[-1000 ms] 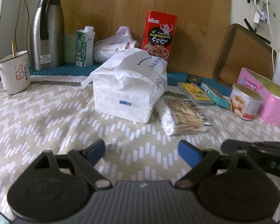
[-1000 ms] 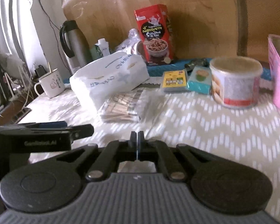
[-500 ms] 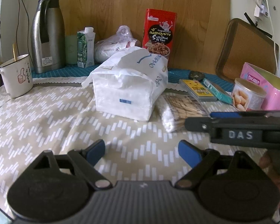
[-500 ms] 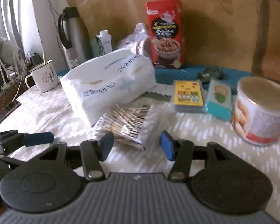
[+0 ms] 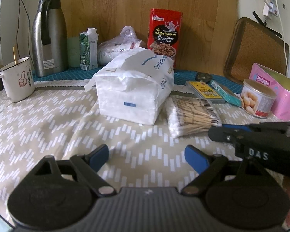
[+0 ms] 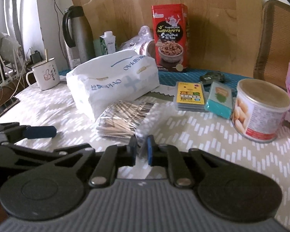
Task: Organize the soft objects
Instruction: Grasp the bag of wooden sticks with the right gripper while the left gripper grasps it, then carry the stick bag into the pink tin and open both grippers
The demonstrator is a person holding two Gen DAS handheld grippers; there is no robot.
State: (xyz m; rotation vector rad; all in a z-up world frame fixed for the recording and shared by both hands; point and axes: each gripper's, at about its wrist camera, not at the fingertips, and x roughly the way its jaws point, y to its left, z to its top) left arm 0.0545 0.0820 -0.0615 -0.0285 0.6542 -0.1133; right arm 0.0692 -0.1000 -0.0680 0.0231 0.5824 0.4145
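Beside the white tissue pack (image 6: pixel 114 85) on the patterned surface (image 5: pixel 38 127) lies the cotton swab packet (image 6: pixel 123 119). Right gripper (image 6: pixel 141 150) jaws have just been closing and pinch its clear plastic edge. Left gripper (image 5: pixel 147 154) jaws gape wide over bare cloth, grasping nothing.

Glossy clear plastic swab bag (image 6: pixel 123 116), brushed-metal flask (image 5: pixel 48 36), printed cloth tablecloth (image 5: pixel 48 127)

The red box (image 5: pixel 165 36) reads "Fragrant meat", the pink box (image 5: pixel 268 89) "macaron", the right claw (image 5: pixel 259 155) "DAS".
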